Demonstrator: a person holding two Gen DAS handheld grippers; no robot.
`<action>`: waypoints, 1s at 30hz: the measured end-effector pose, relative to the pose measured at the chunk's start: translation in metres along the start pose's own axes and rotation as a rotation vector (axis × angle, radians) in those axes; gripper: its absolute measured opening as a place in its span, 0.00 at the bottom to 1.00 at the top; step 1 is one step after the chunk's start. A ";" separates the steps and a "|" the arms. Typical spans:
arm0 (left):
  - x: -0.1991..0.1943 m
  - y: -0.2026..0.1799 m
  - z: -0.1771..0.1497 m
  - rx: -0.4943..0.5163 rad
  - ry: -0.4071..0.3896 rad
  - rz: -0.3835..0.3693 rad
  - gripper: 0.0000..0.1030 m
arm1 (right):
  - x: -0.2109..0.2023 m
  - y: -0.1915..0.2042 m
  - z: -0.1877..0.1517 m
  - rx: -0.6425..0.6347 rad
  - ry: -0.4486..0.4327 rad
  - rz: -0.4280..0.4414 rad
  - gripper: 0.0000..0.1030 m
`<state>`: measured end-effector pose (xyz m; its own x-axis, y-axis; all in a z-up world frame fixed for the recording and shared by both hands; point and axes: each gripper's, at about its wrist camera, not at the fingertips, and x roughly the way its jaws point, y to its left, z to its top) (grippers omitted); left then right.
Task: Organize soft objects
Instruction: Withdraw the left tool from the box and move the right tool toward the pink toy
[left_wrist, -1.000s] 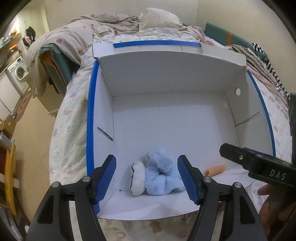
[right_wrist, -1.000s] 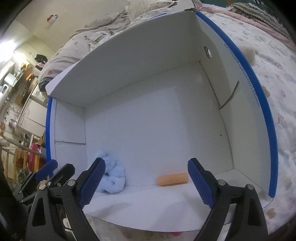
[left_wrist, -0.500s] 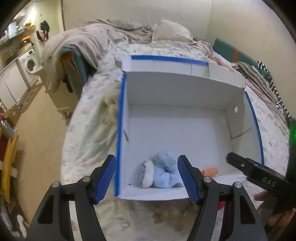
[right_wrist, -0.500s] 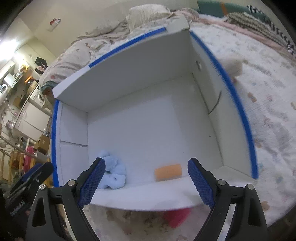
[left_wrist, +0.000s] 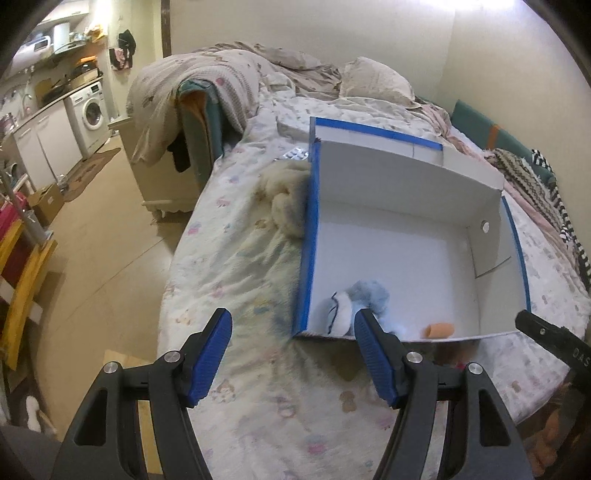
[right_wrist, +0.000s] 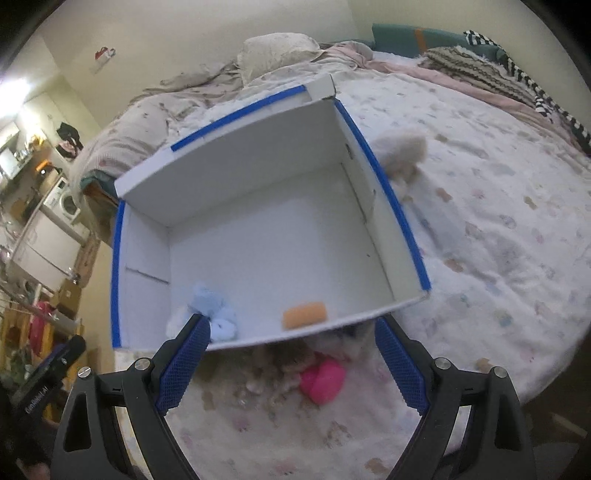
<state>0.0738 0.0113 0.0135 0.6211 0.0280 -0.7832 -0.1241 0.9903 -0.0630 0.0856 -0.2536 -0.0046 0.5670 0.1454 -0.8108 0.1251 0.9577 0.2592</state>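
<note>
A white cardboard box (left_wrist: 399, 184) with blue-taped rims lies open on the bed; it also shows in the right wrist view (right_wrist: 258, 155). Inside lie a light blue plush toy (left_wrist: 364, 301) (right_wrist: 212, 312) and a small orange roll (left_wrist: 439, 329) (right_wrist: 304, 315). A cream fluffy plush (left_wrist: 286, 201) lies outside the box's left wall. Another beige plush (right_wrist: 402, 153) lies outside its right wall. A pink soft object (right_wrist: 323, 380) lies on the bed before the box. My left gripper (left_wrist: 291, 356) is open and empty above the bedsheet. My right gripper (right_wrist: 291, 363) is open and empty above the pink object.
The bed (left_wrist: 240, 258) has a patterned sheet, rumpled blankets and a pillow (left_wrist: 373, 81) at the far end. Striped and knitted cloths (right_wrist: 480, 70) lie at the far right. The bed's edge drops to the floor (left_wrist: 103, 266) on the left, with a washing machine (left_wrist: 90, 110) beyond.
Both grippers have pulled back and up from the box, which now looks smaller. The plushes beside the box and the pink object have come into view. Both stay open.
</note>
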 end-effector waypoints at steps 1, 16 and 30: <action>-0.001 0.001 -0.003 0.004 -0.003 0.006 0.64 | -0.001 -0.001 -0.003 -0.004 -0.003 -0.013 0.94; 0.023 0.036 -0.025 -0.035 0.088 0.086 0.64 | 0.002 -0.005 -0.032 -0.028 0.043 -0.027 0.94; 0.097 0.004 -0.038 -0.001 0.331 -0.043 0.63 | 0.017 -0.013 -0.036 0.007 0.104 0.101 0.94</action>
<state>0.1038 0.0127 -0.0863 0.3410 -0.0602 -0.9381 -0.1036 0.9895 -0.1011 0.0647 -0.2543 -0.0406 0.4899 0.2657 -0.8303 0.0774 0.9354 0.3450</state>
